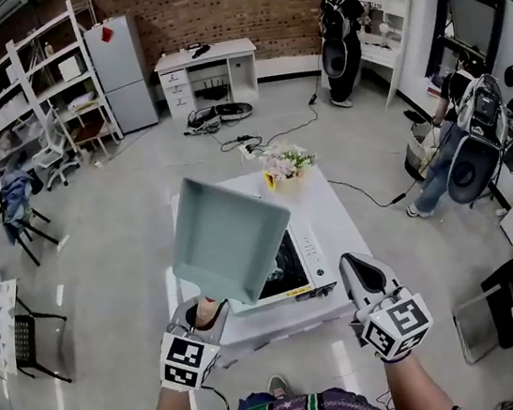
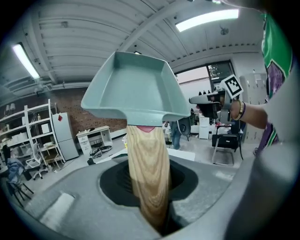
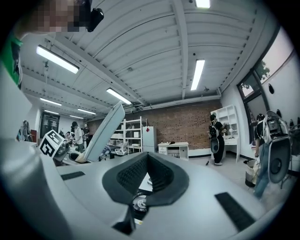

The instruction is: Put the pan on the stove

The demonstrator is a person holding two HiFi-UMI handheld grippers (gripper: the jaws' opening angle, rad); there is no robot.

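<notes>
My left gripper (image 1: pixel 205 313) is shut on the pale wooden handle (image 2: pixel 147 173) of a light teal square pan (image 1: pixel 228 236). The pan hangs in the air, tilted up on edge, in front of and above a white stove (image 1: pixel 301 264) with a black top, which stands on the white table (image 1: pixel 337 207). The left gripper view looks up along the handle to the pan (image 2: pixel 136 89). My right gripper (image 1: pixel 363 274) is level to the right of the stove, jaws together and empty. In the right gripper view the pan (image 3: pixel 105 131) shows at the left.
A bunch of flowers (image 1: pixel 286 162) stands at the table's far edge. Cables and a power strip (image 1: pixel 248 145) lie on the floor beyond. Two people (image 1: pixel 342 36) (image 1: pixel 461 147) are at the right, a white desk (image 1: pixel 208 73) and shelves (image 1: pixel 49 77) along the brick wall.
</notes>
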